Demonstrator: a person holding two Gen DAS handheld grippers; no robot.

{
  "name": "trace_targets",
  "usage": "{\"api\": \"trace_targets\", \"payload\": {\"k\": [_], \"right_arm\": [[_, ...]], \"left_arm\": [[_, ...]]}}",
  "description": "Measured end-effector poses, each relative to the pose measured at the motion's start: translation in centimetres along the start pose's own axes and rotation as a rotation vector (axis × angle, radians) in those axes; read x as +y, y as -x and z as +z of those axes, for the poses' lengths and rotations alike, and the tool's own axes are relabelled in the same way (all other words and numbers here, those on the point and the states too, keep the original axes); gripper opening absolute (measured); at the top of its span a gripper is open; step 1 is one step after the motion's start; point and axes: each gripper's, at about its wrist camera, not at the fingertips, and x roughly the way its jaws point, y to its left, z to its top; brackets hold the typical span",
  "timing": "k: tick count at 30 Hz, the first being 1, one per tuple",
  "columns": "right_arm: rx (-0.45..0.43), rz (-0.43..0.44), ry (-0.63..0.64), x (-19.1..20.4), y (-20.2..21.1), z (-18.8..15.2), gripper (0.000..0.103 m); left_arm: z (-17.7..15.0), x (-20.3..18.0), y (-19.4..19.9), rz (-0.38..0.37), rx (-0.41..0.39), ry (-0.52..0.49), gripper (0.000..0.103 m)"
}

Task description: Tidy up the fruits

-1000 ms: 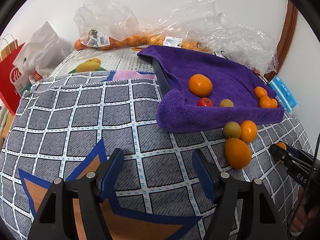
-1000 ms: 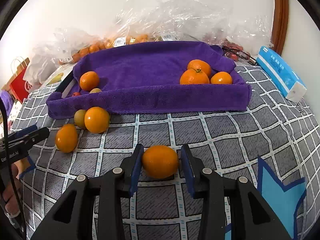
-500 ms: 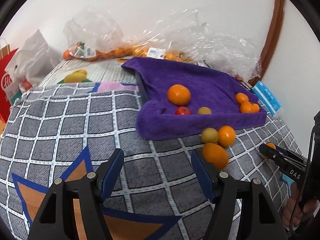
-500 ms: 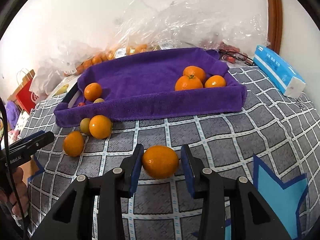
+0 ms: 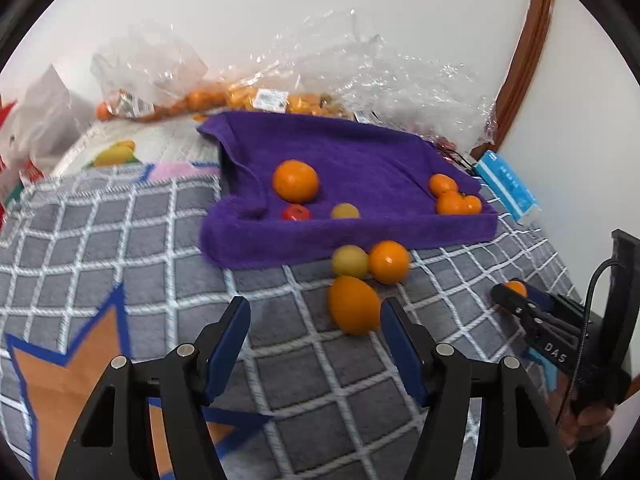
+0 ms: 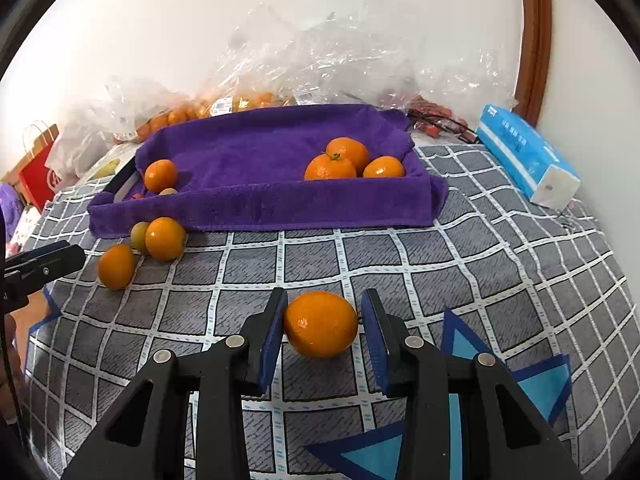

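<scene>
Though smooth and rollable, the round orange mandarin (image 6: 321, 323) sits clamped across its middle in the right tongs (image 6: 322, 336); the left tongs (image 5: 314, 334) are closing, empty.

I am reading white letters "DAS" on the black arm of my right gripper (image 5: 554, 354) as it is showing in the left wrist view. The white price stickers on the clear plastic fruit bags (image 5: 271, 98) and the print on the blue tissue pack (image 6: 524, 152) are staying too blurred to read.
</scene>
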Motion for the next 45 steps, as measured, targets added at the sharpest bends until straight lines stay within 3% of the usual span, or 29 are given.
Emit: {"api": "trace_targets", "payload": {"k": [13, 22, 27, 30, 32, 38, 45], "right_arm": [[0.006, 0.067, -0.053, -1.0, -0.3, -0.1, 0.038], [-0.004, 0.108, -0.073, -1.4, 0.0, -0.2, 0.038], [-0.008, 0.127, -0.086, -1.7, 0.0, -0.2, 0.034], [-0.006, 0.125, -0.084, -1.6, -0.1, -0.2, 0.033], [-0.005, 0.121, -0.084, -1.6, 0.0, -0.2, 0.033], [0.011, 0.131, -0.084, -1.6, -0.3, -0.2, 0.039], [0.06, 0.12, -0.023, -0.5, -0.6, -0.6, 0.042]], "left_arm": [[-0.9, -1.3, -2.1, 0.022, 0.064, 0.035, 0.063], [-0.6, -1.7, -2.6, 0.026, 0.06, 0.036, 0.061], [0.2, -2.7, -3.8, 0.057, 0.055, 0.029, 0.055], [0.0, -3.1, -4.1, 0.101, 0.031, 0.003, 0.042], [0.0, -2.9, -4.0, 0.077, 0.026, 0.007, 0.031], [0.0, -0.8, -3.4, -0.036, 0.005, 0.102, 0.031], [-0.1, -1.0, -2.7, -0.034, -0.021, 0.103, 0.031]]}}
